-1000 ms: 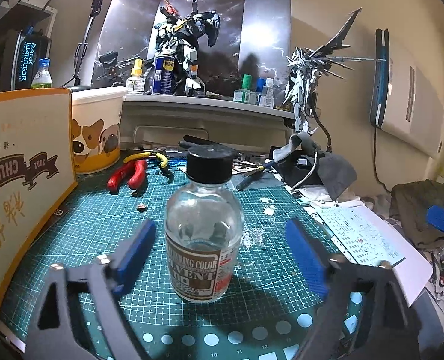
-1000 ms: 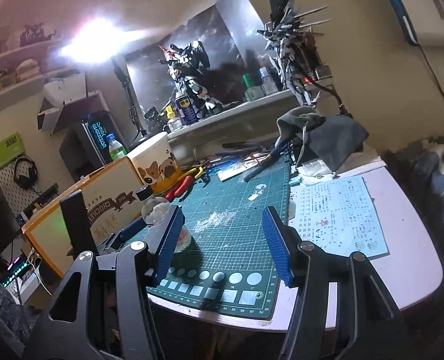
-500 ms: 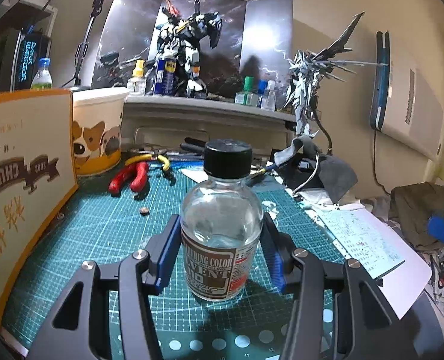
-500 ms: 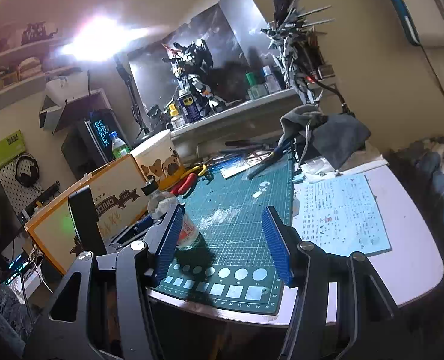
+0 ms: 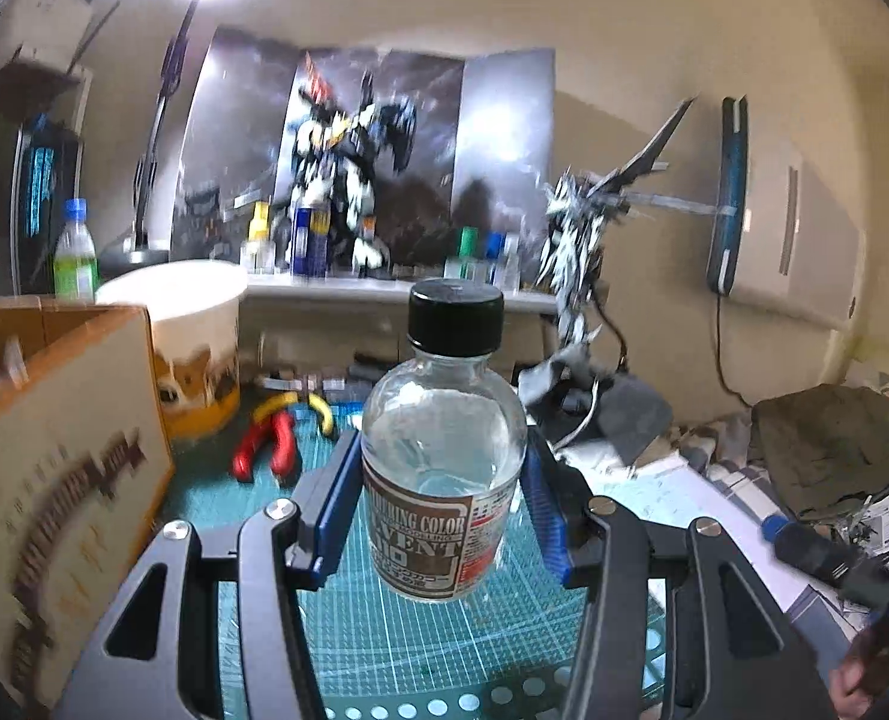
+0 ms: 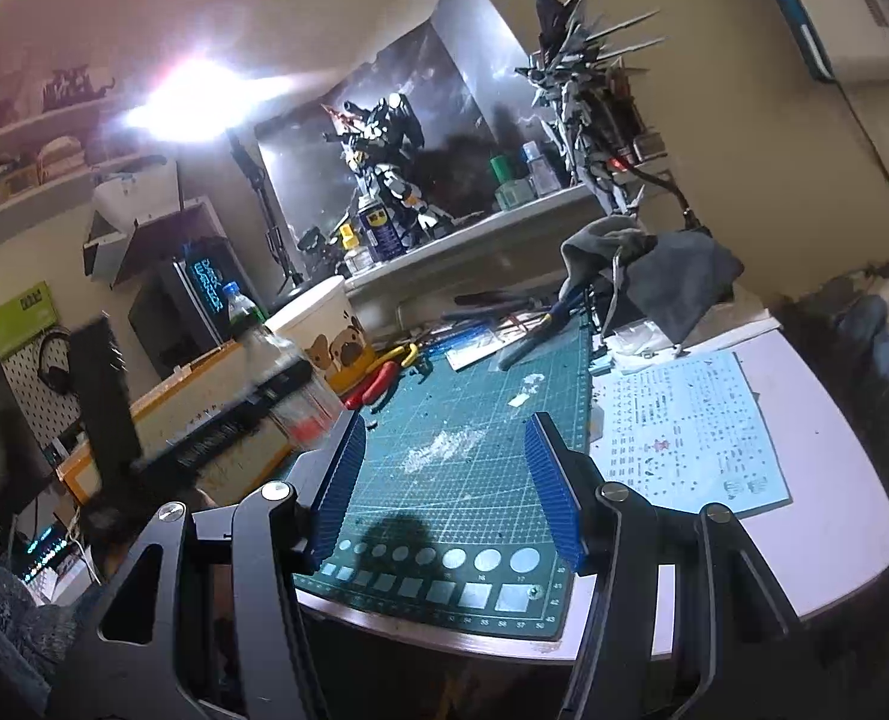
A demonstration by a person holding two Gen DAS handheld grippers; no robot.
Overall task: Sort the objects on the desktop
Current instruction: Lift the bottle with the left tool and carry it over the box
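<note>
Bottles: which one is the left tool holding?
The clear glass bottle with the black cap and brown label, clamped in the left tool. The green-labelled plastic bottle stands behind the cardboard box.

Robot figure [image 6: 387, 165] & spray can [image 6: 378, 234] on shelf; decal sheet [image 6: 684, 426] beside cutting mat [image 6: 492, 456].

left tongs [image 5: 441, 507]: matte black frame with triangular cut-outs
left pads [image 5: 336, 501]: blue, ribbed, long and flat
left screws [image 5: 281, 507]: round silver heads at the arm joints
right tongs [image 6: 444, 489]: same black frame, same cut-outs
right pads [image 6: 549, 480]: blue ribbed strips on black backing
right screws [image 6: 611, 491]: silver, one at each pivot
</note>
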